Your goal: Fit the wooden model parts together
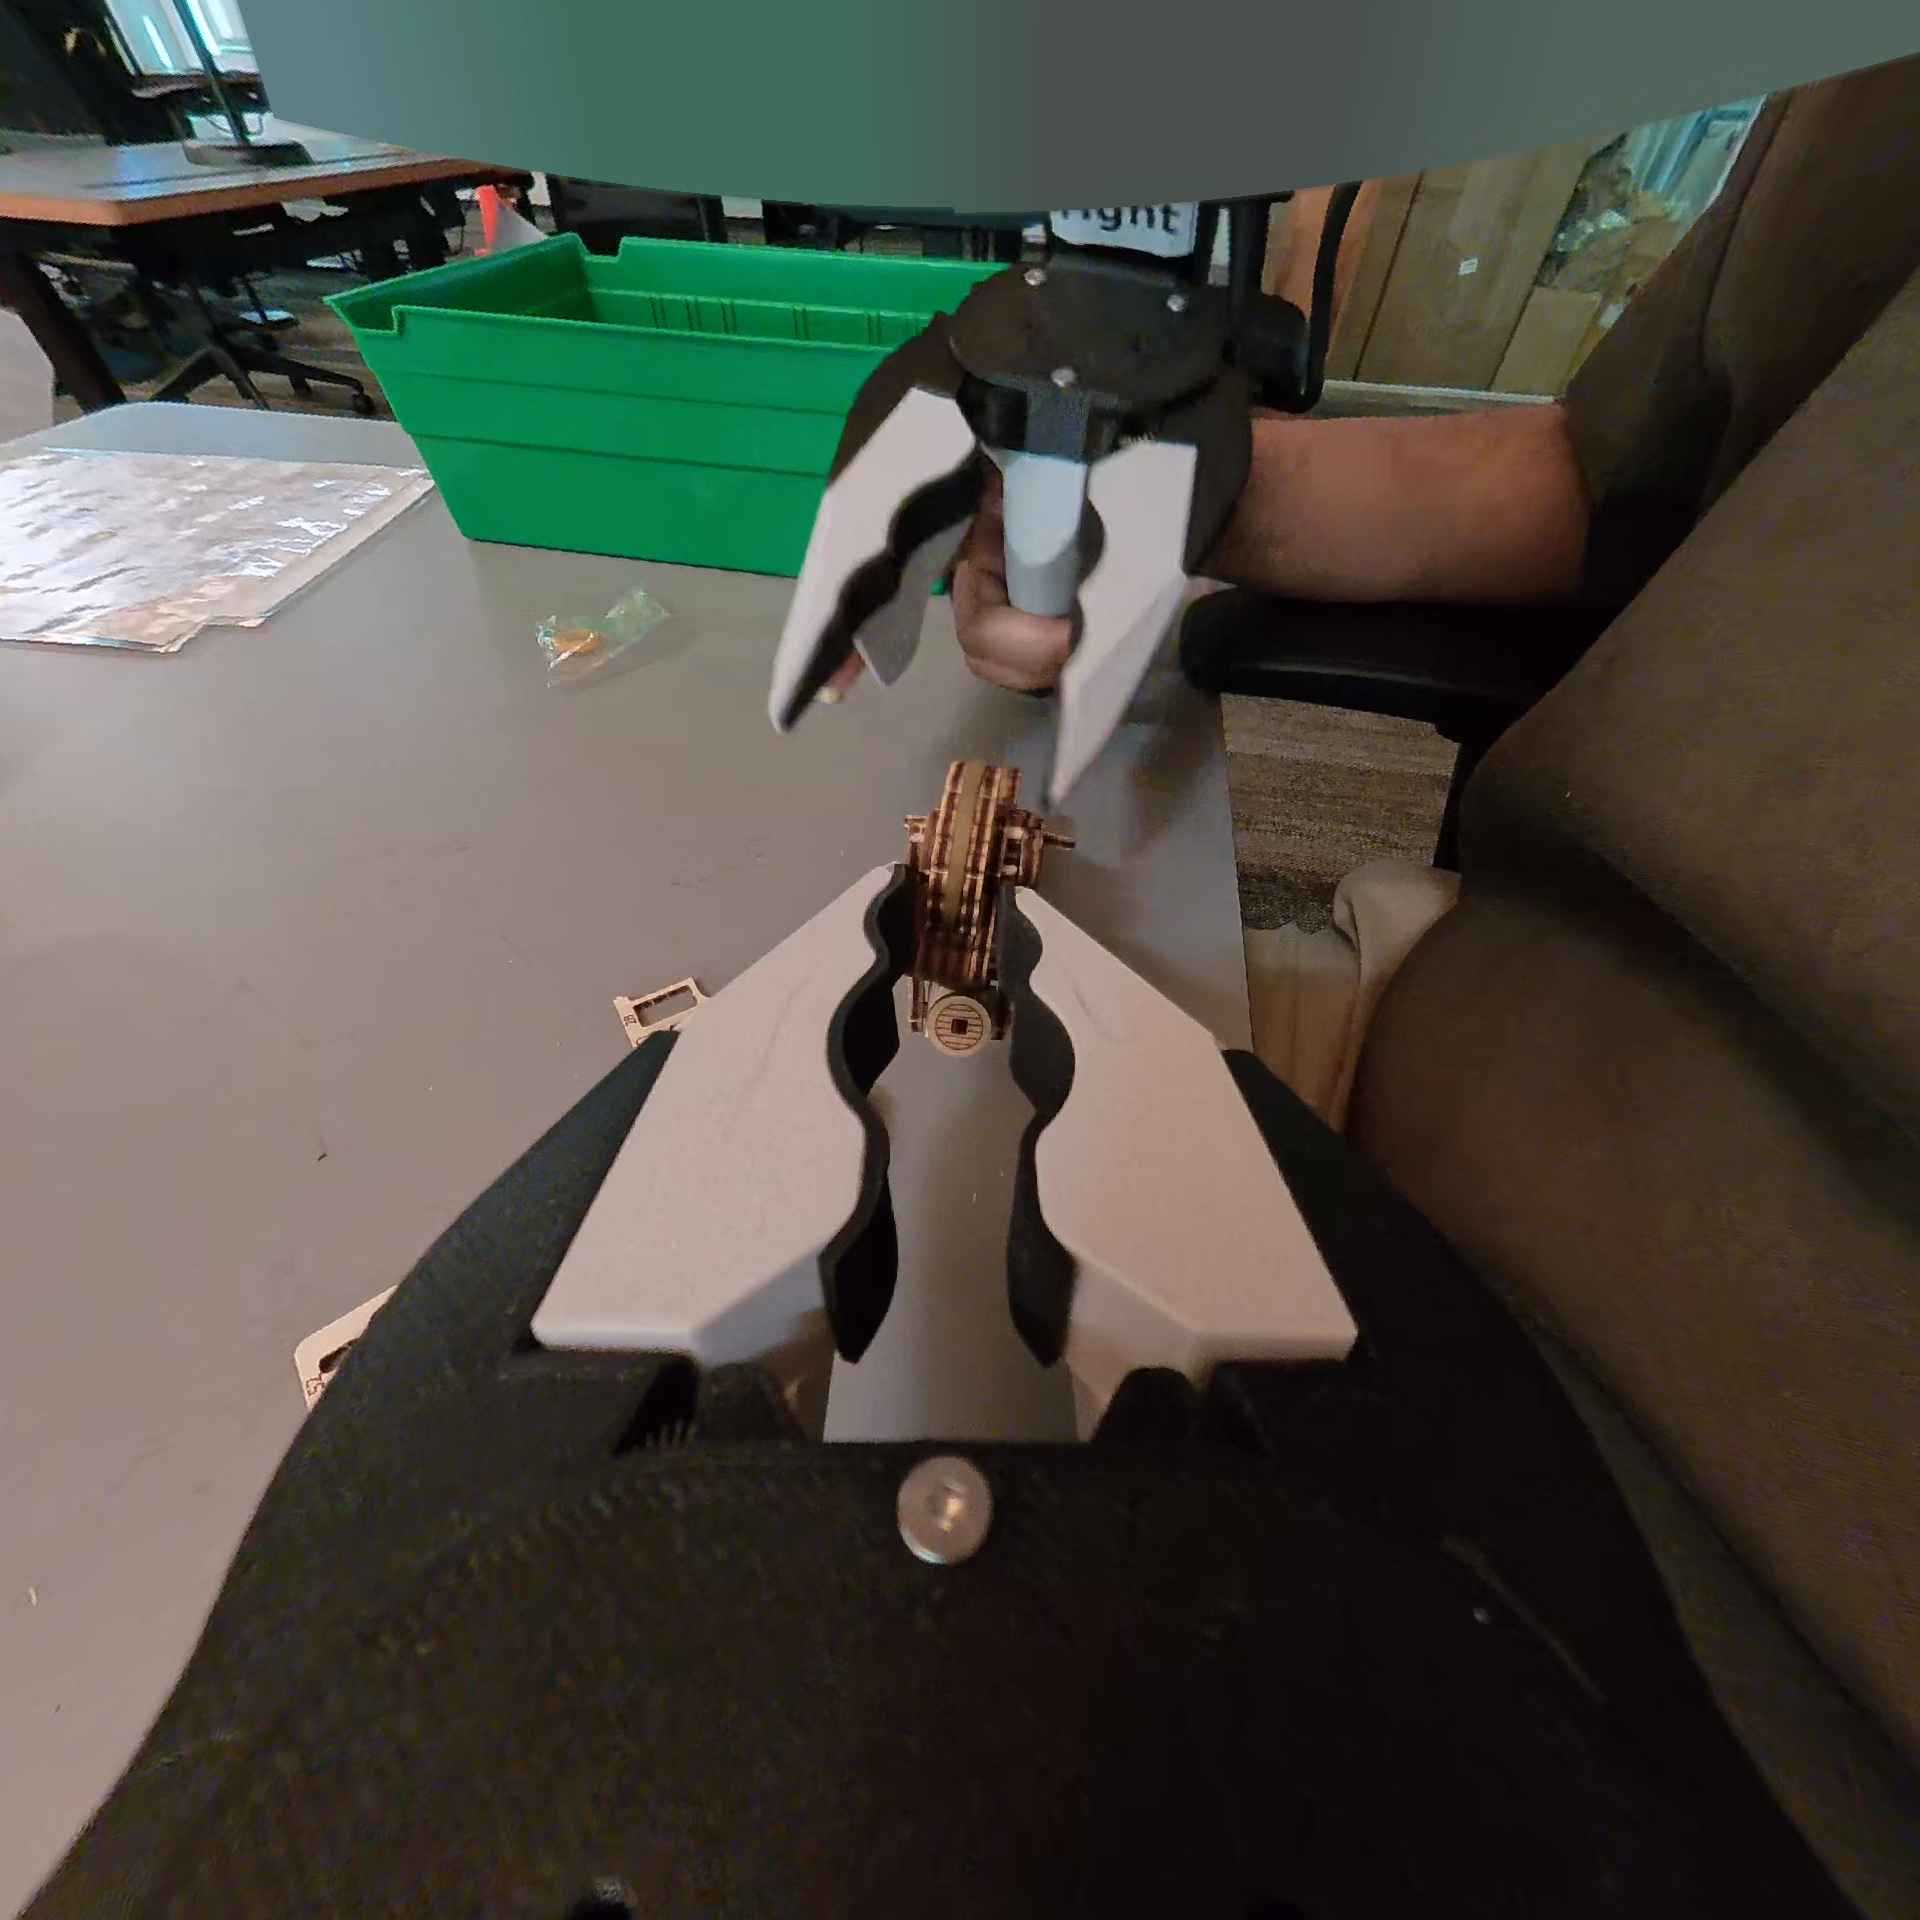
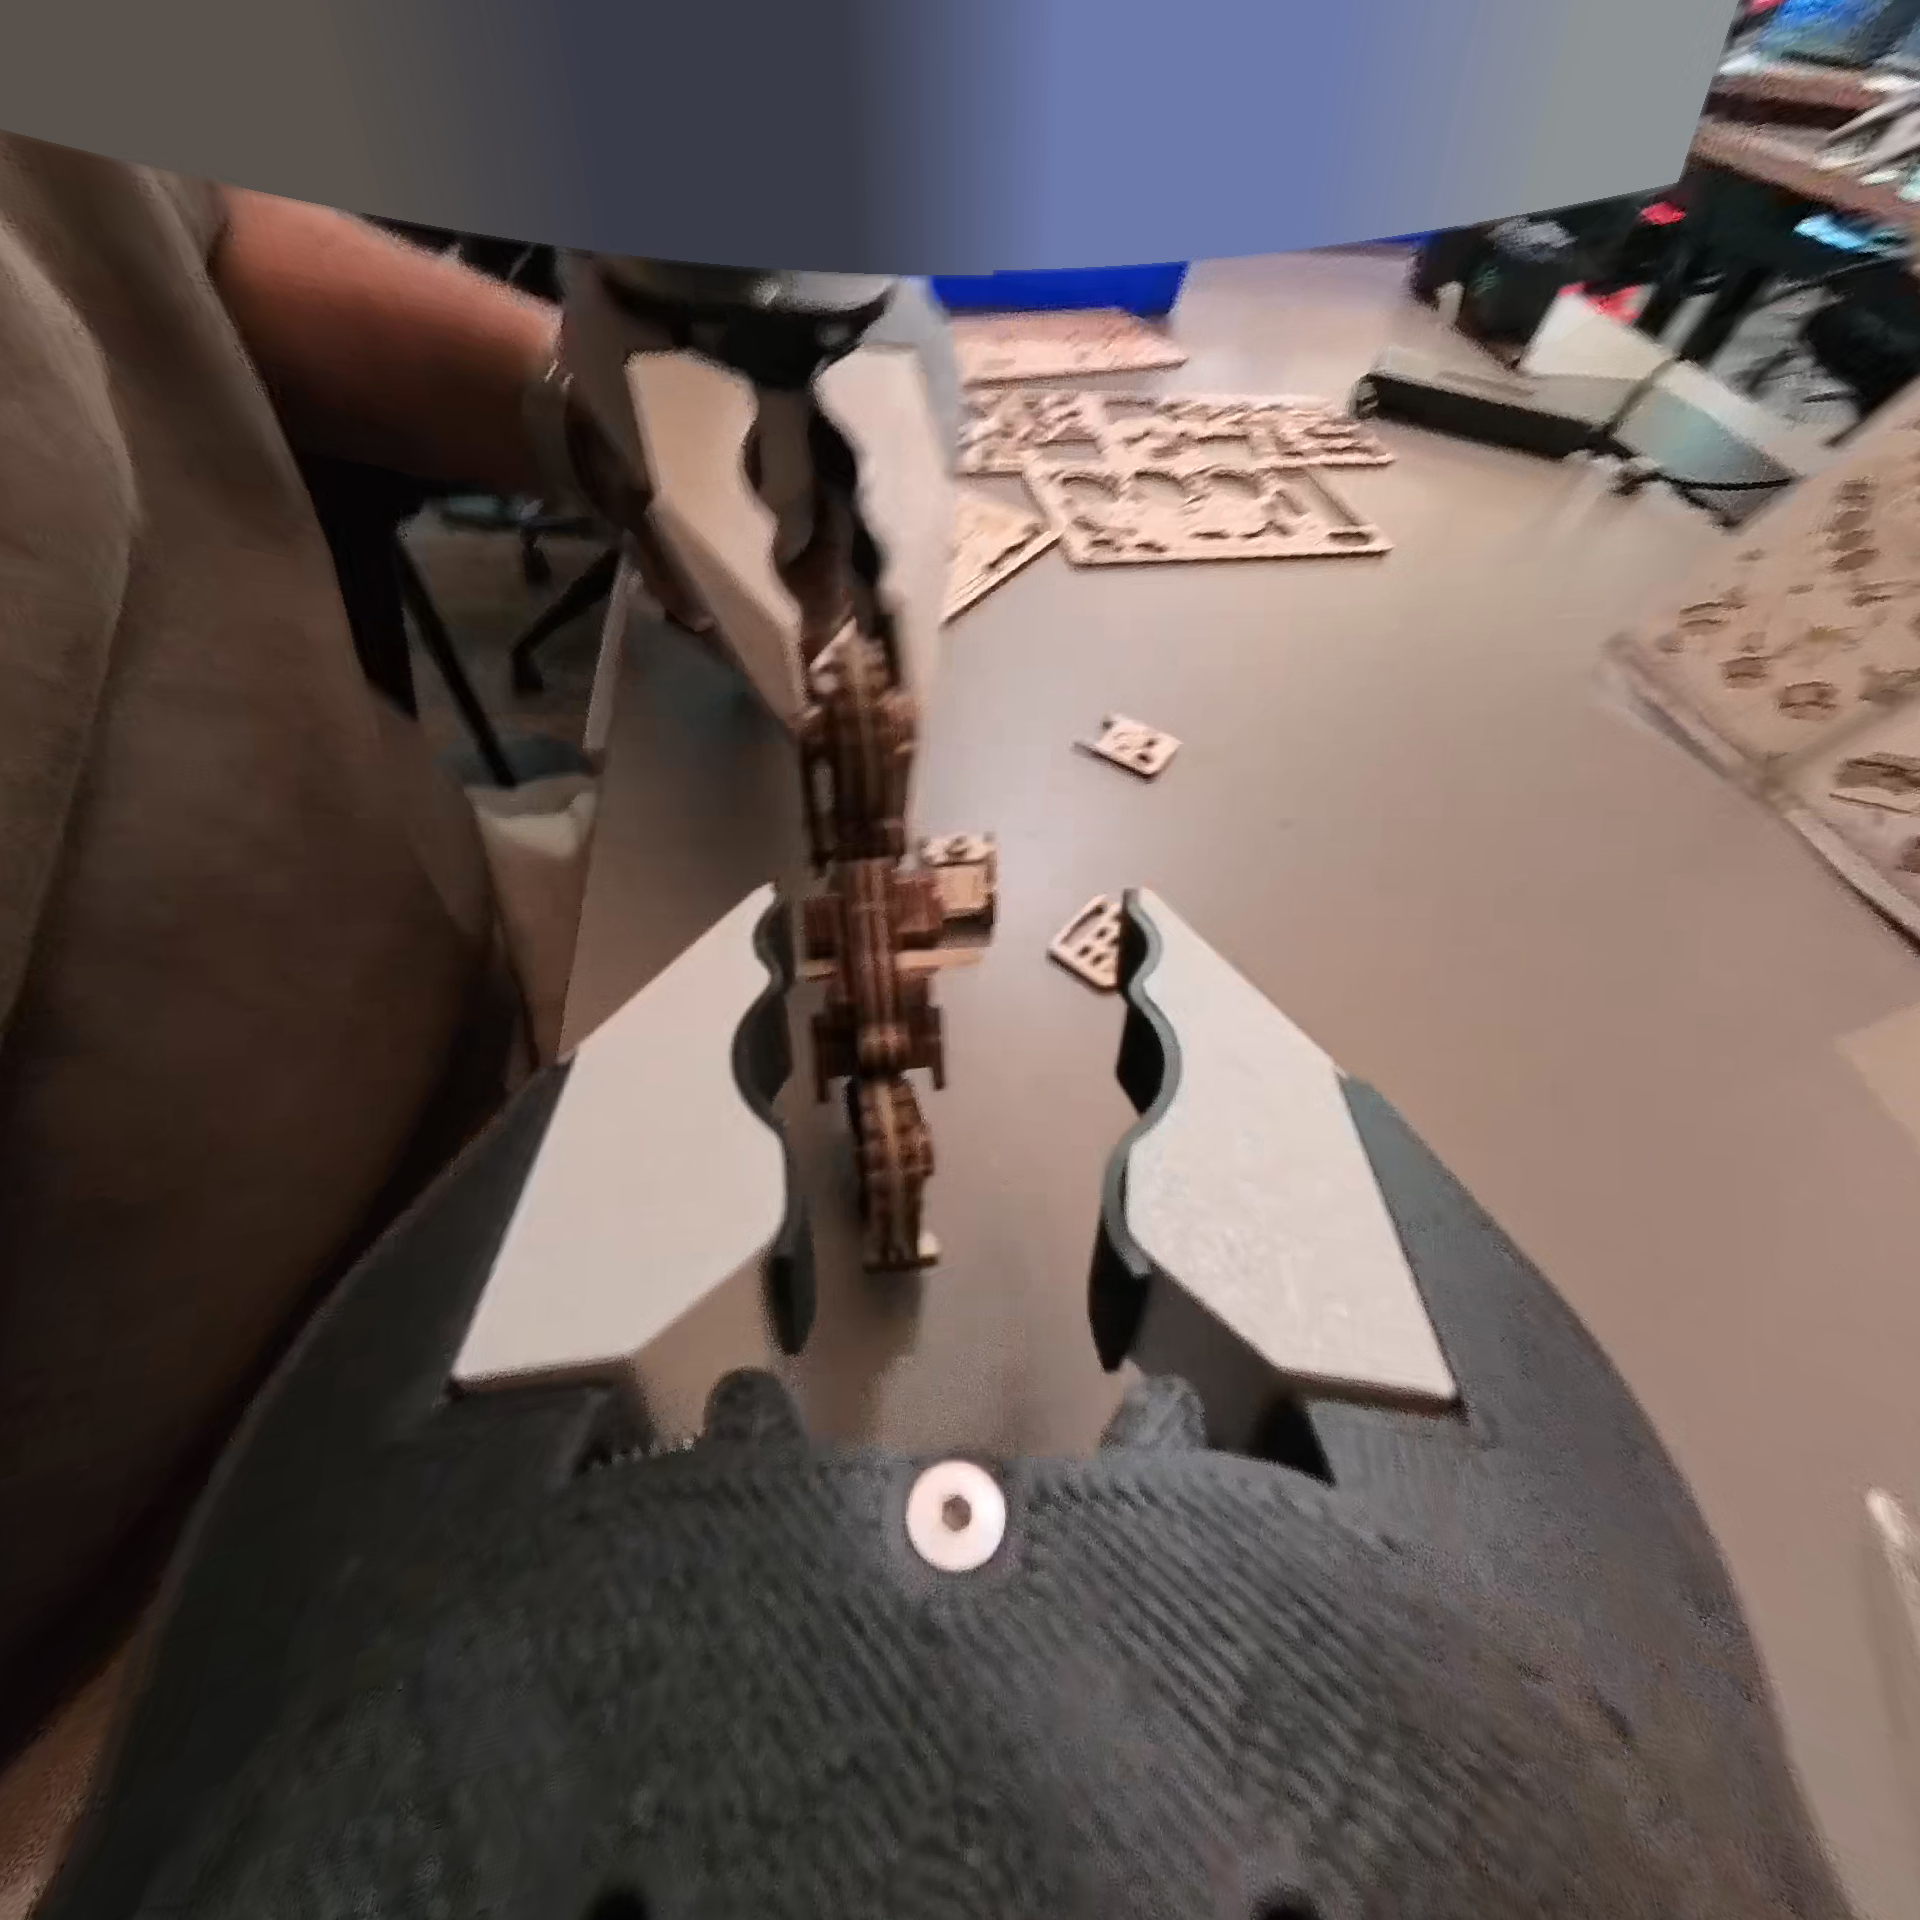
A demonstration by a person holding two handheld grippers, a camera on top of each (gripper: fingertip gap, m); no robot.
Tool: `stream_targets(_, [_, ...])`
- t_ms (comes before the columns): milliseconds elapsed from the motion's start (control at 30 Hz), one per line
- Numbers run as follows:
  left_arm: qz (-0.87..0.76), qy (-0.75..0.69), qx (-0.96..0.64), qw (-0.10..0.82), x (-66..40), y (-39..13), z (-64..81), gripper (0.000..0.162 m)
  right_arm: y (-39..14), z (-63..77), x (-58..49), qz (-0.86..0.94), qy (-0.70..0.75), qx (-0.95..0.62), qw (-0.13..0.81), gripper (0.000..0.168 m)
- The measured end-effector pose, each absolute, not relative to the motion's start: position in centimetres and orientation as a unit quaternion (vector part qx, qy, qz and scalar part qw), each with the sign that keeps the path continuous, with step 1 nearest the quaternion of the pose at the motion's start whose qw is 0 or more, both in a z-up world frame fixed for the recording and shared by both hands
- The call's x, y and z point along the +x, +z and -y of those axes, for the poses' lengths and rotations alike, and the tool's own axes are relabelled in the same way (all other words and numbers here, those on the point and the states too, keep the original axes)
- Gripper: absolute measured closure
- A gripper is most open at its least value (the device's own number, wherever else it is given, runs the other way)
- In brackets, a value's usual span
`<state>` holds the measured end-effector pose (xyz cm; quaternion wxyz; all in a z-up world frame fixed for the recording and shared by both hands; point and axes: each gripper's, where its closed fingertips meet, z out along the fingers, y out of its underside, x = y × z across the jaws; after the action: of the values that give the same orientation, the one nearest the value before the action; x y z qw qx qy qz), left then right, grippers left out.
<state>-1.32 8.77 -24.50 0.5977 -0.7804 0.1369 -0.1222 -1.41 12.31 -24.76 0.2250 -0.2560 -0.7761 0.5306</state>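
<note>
The left tool (image 1: 951, 935), grey-fingered on a black printed body, is clamped on a small brown layered wooden model assembly (image 1: 966, 894), which stands upright between its fingertips above the grey bench (image 1: 312, 935) near the bench's edge. A round pale wooden disc (image 1: 957, 1027) on the assembly's near end faces the camera, just inside the fingers. Just beyond the assembly, the right tool (image 1: 914, 748) hangs tips-down with its fingers spread apart, one tip just beside the assembly's top; a hand (image 1: 1013, 623) grips its handle. From the right wrist view, the right tool (image 2: 951, 914) stands wide apart with the assembly (image 2: 873, 935) between its fingers, nearer the left one, contact unclear through the blur. Beyond the assembly lie small loose wooden pieces (image 2: 1130, 744), then flat laser-cut wooden sheets (image 2: 1195, 488). Well behind the assembly in the left wrist view sit a small clear plastic bag (image 1: 597, 639) and a green plastic bin (image 1: 644, 416).
</note>
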Motion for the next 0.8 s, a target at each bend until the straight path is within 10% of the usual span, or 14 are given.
stream_targets(800, [-0.139, -0.104, -0.784, 0.596, -1.3, -24.7, -8.9, 0.149, -32.1, -21.7, -8.5, 0.728, 0.309, -0.550, 0.269, 0.073])
